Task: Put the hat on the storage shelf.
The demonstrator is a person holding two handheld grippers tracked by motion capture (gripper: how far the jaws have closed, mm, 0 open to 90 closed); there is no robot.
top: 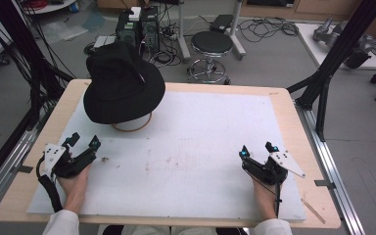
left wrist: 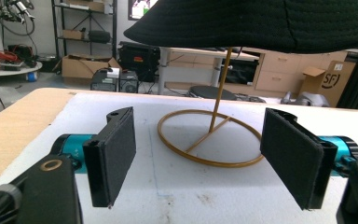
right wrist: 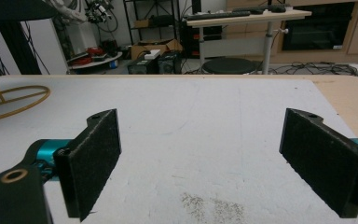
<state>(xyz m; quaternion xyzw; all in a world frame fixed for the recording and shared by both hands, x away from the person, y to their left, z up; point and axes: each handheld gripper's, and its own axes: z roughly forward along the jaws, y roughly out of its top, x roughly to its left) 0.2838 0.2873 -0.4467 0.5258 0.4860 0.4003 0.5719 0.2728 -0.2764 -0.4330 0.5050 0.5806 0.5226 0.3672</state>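
Nearest the person, two hands rest on the white sheet covering the tabletop, each holding a black tool with teal fittings and a grey three-cornered plate on top. Left tool sits near the front left corner, its jaws spread wide with nothing between them; in the left gripper view the pads look like coarse black foam on flat rectangular blocks. Right tool sits near the front right corner, likewise released and empty, its pads equally rough and dark. A faint brown smudge marks the sheet just ahead of the right tool.

Farther back on the left stands a thin gold wire stand, a round ring base with a crossbar and an upright rod. On it hangs a black bucket hat, soft woven fabric, brim drooping. Beyond the tabletop, a cardboard box on the floor reads "SF".
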